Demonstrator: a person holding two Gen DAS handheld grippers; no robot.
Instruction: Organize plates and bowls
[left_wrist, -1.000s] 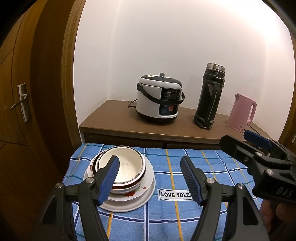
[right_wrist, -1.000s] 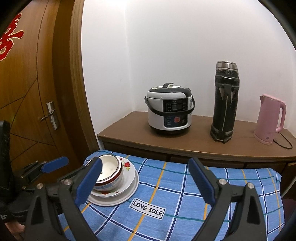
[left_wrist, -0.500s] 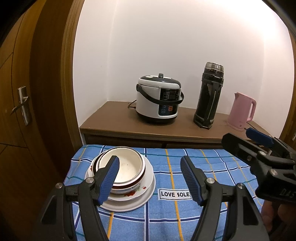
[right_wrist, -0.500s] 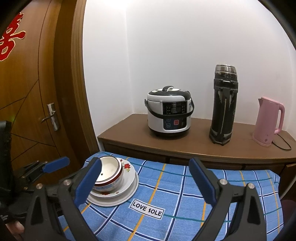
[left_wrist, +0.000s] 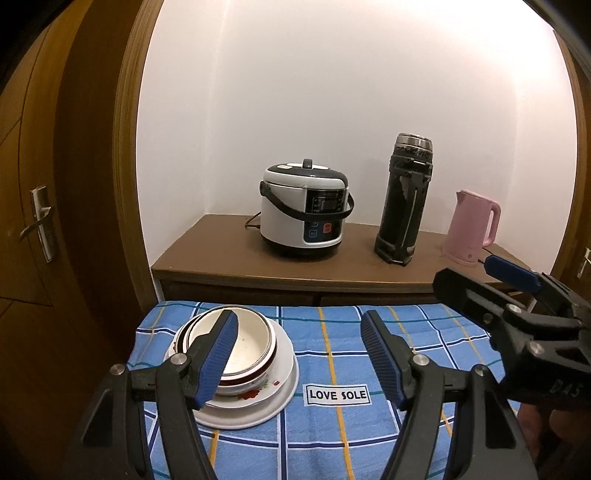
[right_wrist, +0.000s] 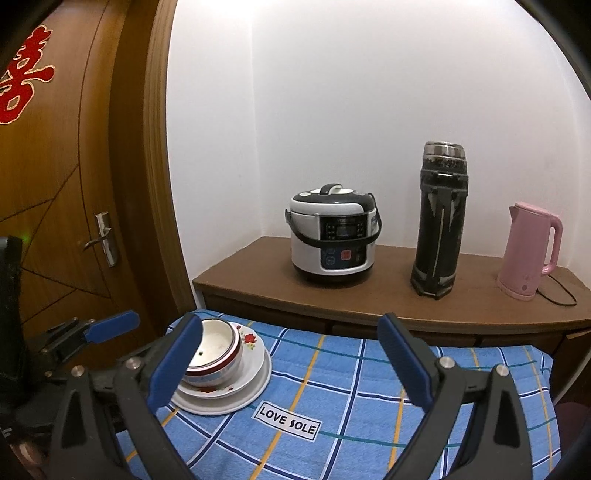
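Our left gripper had nothing between its blue pads, and its jaws were opening wider. Our right gripper stood wide open too, and it held nothing. Both of them hung over the near end of the blue cloth and pointed a little down.

The stack sat just past the left pad of the left gripper, on the cloth. From the right gripper it lay ahead and off to the left side. At the bottom was a big white plate. On it lay a smaller plate with red flowers. On top sat a bowl with a red band. In the left view we thought we saw a second rim under that bowl, so there may have been two bowls, but we could not tell for sure. No pad touched the stack.

Ahead of both grippers, past the cloth, a wooden counter held a rice cooker, a tall black flask and a pink kettle.

We think the job was almost done, or all done. Every plate and bowl we could see was in one neat pile, big ones under small ones. No loose dish lay on the cloth. We saw nothing left to pick up.
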